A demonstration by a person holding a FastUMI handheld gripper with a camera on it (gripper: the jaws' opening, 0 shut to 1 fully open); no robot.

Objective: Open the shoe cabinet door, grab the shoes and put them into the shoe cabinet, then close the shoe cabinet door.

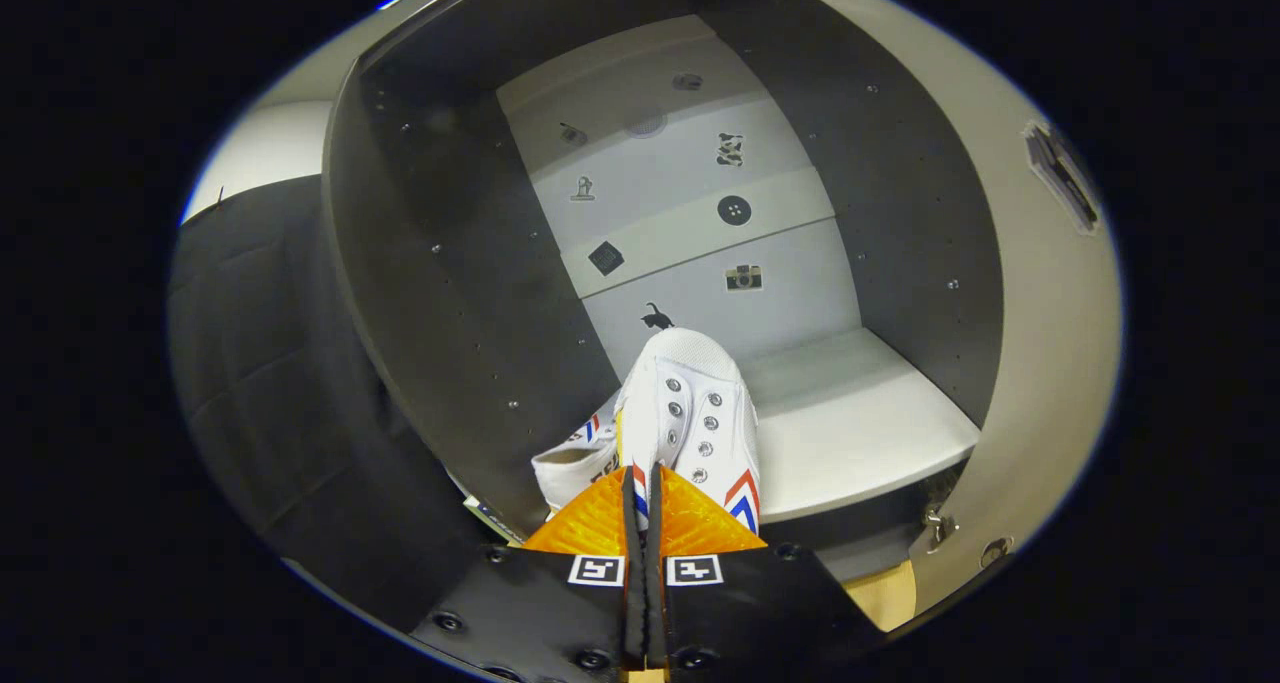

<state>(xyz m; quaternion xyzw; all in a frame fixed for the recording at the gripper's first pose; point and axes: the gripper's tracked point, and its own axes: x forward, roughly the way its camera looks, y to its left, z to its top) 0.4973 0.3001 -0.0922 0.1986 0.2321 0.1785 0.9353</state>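
The dark left side panel (440,293) of the shoe cabinet (700,263) carries rows of small studs. A second white shoe (575,458) lies just beside it. The gripper (644,488) is clamped on a white canvas shoe (685,403), toe forward over the smooth pale shelf (860,423). The back panel bears small stickers (742,277). The open door (1050,293) stands at right.

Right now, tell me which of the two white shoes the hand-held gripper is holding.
The hand-held gripper is shut on the upright shoe, whose eyelets face up and whose toe points into the cabinet. The other shoe lies beside it, lower, toward the cabinet's dark side wall.
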